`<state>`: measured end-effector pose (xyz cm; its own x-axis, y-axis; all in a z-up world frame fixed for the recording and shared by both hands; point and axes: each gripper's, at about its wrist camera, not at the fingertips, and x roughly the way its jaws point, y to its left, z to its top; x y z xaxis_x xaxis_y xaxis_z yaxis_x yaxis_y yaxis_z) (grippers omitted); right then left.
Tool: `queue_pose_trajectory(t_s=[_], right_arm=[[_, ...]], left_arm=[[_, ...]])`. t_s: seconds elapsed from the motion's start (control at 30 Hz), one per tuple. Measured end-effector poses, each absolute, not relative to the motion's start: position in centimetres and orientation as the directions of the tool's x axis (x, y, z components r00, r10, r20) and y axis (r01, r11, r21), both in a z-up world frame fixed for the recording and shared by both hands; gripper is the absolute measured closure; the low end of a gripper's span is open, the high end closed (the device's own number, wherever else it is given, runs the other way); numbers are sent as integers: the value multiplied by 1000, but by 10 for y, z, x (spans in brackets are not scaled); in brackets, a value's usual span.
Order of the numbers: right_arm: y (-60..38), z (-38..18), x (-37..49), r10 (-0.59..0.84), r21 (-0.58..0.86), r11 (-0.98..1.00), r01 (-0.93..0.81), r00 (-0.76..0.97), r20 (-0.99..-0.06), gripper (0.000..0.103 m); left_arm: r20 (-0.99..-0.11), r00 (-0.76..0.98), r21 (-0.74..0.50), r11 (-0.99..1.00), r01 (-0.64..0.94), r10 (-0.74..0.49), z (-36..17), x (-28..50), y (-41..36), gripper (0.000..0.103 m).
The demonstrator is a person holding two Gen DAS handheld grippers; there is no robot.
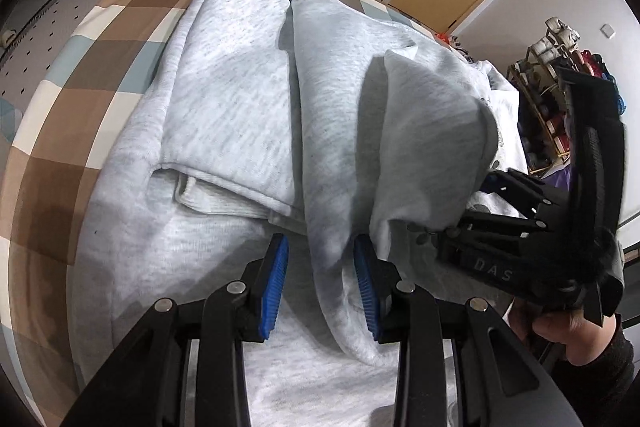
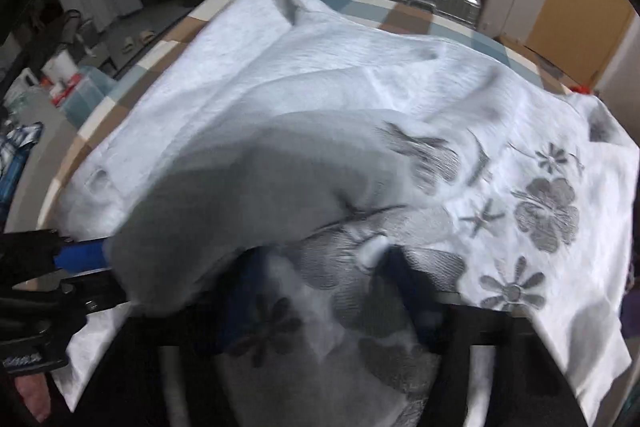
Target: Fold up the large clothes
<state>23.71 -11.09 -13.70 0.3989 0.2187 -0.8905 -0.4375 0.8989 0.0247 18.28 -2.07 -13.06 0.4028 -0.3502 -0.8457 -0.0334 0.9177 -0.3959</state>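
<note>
A large pale grey sweatshirt [image 1: 240, 99] lies heaped across the checked surface [image 1: 120, 11]; the left gripper [image 1: 322, 283] has a raised fold of it between its blue fingers [image 1: 276, 279], the pads set slightly apart, clamped on the cloth; the right gripper [image 2: 324, 287] is blurred, its fingers [image 2: 408, 283] partly under flower-printed white fabric [image 2: 540, 207]; whether they grip, I cannot tell.
</note>
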Motion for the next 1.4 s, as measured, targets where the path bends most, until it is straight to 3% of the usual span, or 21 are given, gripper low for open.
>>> queue_pose_trajectory(t_s=[0.03, 0.07, 0.23, 0.37, 0.47, 0.57, 0.6, 0.63, 0.7, 0.77, 0.83, 0.97, 1.1, 1.17, 1.27, 1.33, 1.4], right_arm=[[-111, -136, 235, 216, 19, 898, -439, 404, -889, 100], [-114, -134, 232, 214, 21, 902, -431, 405, -889, 103], [-157, -108, 208, 257, 65, 928, -368, 502, -826, 103], [-185, -96, 206, 326, 181, 928, -326, 475, -818, 103], [-198, -86, 193, 355, 228, 924, -307, 471, -807, 96], [-208, -82, 177, 373, 260, 922, -286, 479, -795, 74], [-211, -82, 171, 374, 269, 923, -274, 483, -792, 58], [-215, -81, 161, 385, 289, 921, -262, 493, -780, 51], [-221, -81, 149, 410, 326, 912, -249, 510, -756, 50], [-229, -80, 125, 400, 348, 916, -201, 547, -736, 47], [-237, -81, 99, 382, 369, 918, -145, 574, -724, 37], [-254, -86, 48, 412, 480, 875, -60, 611, -676, 29], [-270, -91, 6, 358, 509, 860, 7, 703, -615, 17], [-274, -95, -3, 300, 456, 890, 30, 715, -632, 15], [-288, -96, 0, 281, 455, 888, 60, 713, -643, 15], [-297, -99, 3, 304, 489, 870, 63, 712, -633, 14], [-300, -104, 5, 310, 491, 868, 74, 692, -652, 13]], left_arm=[[-849, 397, -393, 919, -33, -349, -132, 183, -20, 75], [-850, 395, -394, 919, -34, -350, -132, 183, -20, 75], [-849, 393, -402, 914, -45, -354, -131, 180, -18, 75], [-846, 413, -386, 922, -38, -338, -127, 177, -20, 75], [-821, 459, -380, 925, 3, -339, -114, 176, -25, 75], [-769, 535, -350, 931, 104, -349, -89, 168, -34, 75], [-750, 561, -321, 934, 156, -351, -78, 163, -40, 75], [-740, 575, -295, 936, 190, -350, -71, 160, -46, 75], [-717, 596, -269, 933, 239, -360, -61, 155, -54, 66], [-692, 606, -288, 920, 265, -391, -52, 149, -56, 42], [-653, 630, -303, 908, 290, -420, -42, 146, -57, 41], [-575, 705, -266, 910, 318, -415, -21, 138, -68, 19], [-692, 630, -109, 914, 391, -352, -31, 171, -122, 19], [-753, 594, -3, 906, 424, -281, -40, 184, -150, 19], [-846, 533, 233, 888, 397, -16, -76, 221, -184, 19], [-862, 488, 349, 860, 373, 138, -101, 247, -188, 19], [-838, 488, 446, 823, 353, 245, -114, 260, -181, 38]])
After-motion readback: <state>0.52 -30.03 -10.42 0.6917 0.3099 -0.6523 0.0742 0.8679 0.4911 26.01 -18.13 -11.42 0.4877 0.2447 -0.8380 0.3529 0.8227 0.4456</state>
